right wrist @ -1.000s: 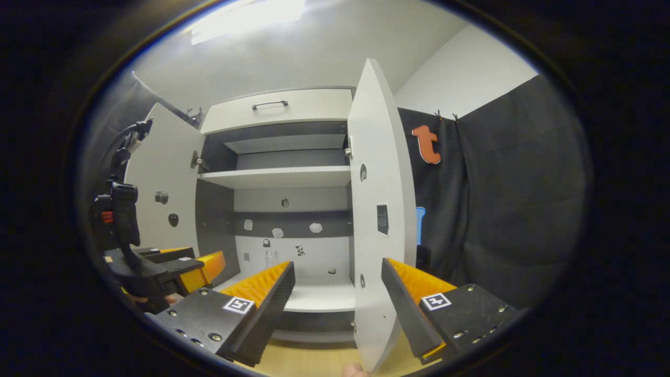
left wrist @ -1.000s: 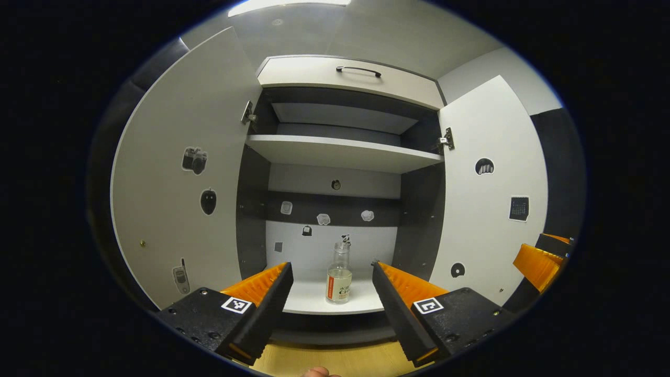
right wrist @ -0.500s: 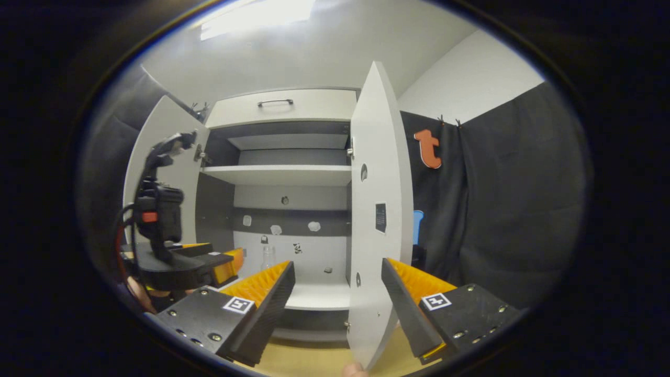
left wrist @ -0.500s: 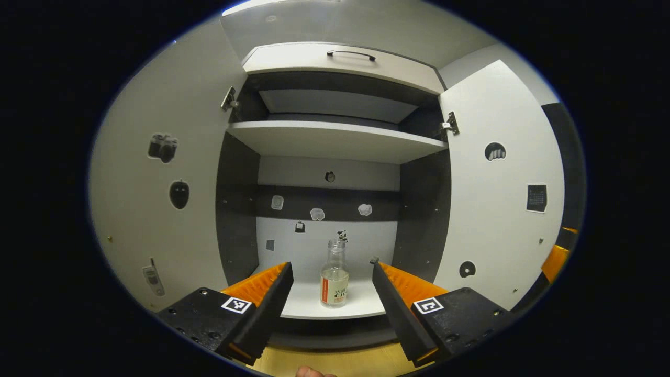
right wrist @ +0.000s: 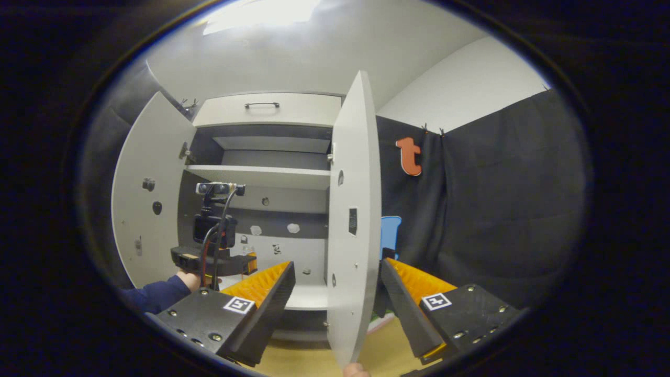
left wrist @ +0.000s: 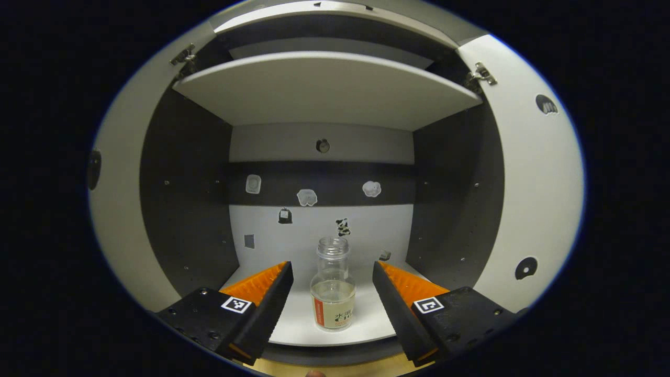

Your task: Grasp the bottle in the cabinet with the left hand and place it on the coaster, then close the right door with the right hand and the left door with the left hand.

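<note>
Deep on the bottom shelf (left wrist: 361, 324) of the cabinet (left wrist: 183, 209) stands the bottle (left wrist: 332, 285), upright. The left gripper (left wrist: 331, 272) has its fingers spread wide on both sides of it, not touching, likely ready to squeeze. The bottle is clear glass, no cap, with a little liquid and a label. The right gripper (right wrist: 337, 272), also spread, waits by the open right door (right wrist: 353, 220).

One bottle (left wrist: 333, 293) is standing on the cabinet floor. Two doors are hanging open: a left door (right wrist: 149, 193) and a right door (right wrist: 353, 225). Two grippers are showing: the left gripper (left wrist: 331, 293) and the right gripper (right wrist: 337, 296). One handle (right wrist: 261, 104) is sitting on the upper panel.
</note>
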A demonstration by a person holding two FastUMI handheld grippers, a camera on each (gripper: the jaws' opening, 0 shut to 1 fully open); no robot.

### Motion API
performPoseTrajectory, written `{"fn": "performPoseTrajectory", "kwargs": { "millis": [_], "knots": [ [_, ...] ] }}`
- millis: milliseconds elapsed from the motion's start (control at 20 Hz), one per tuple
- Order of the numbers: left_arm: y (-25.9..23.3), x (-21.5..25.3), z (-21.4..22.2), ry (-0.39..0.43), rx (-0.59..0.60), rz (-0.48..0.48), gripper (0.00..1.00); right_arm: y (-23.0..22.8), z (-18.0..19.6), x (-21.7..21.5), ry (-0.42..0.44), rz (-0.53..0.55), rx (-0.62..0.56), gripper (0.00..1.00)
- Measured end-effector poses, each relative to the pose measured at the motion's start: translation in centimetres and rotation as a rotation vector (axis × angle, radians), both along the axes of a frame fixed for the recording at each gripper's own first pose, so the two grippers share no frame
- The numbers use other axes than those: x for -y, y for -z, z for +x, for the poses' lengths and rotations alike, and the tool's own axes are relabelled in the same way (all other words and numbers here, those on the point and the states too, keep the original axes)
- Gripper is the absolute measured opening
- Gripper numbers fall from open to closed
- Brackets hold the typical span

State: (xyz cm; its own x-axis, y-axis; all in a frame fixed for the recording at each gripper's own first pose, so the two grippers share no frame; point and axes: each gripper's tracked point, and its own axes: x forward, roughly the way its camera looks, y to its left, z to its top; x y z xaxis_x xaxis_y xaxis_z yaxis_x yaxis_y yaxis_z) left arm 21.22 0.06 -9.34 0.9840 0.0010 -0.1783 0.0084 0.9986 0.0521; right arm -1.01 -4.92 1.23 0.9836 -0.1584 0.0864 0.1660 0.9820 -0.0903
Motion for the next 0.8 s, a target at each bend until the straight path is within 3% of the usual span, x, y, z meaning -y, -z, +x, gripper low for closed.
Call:
{"fn": "performPoseTrajectory", "kwargs": {
  "millis": [150, 250, 350, 400, 600, 800],
  "knots": [
    [1.5, -1.0, 3.2, -0.051, -0.019, 0.016, 0.96, 0.3, -0.5, 1.8, 0.071, -0.006, -0.013, 0.96],
    [1.7, -1.0, 4.6, -0.061, -0.018, 0.025, 0.92, 0.6, -0.9, 3.0, 0.107, -0.016, -0.023, 1.0],
    [2.5, -1.3, 5.3, -0.078, -0.044, 0.038, 0.75, 0.4, -1.4, 4.2, 0.141, -0.019, -0.025, 1.0],
    [2.3, -1.6, 5.4, -0.089, -0.043, 0.051, 0.55, 0.2, -1.6, 4.7, 0.153, -0.014, -0.024, 1.0],
    [2.4, -1.5, 5.6, -0.087, -0.044, 0.053, 0.46, -0.2, -2.4, 7.3, 0.202, -0.003, -0.019, 1.0],
    [1.2, 0.5, 2.7, 0.015, -0.027, 0.032, 0.46, -0.4, -3.0, 9.6, 0.242, -0.021, -0.023, 1.0]
  ]
}}
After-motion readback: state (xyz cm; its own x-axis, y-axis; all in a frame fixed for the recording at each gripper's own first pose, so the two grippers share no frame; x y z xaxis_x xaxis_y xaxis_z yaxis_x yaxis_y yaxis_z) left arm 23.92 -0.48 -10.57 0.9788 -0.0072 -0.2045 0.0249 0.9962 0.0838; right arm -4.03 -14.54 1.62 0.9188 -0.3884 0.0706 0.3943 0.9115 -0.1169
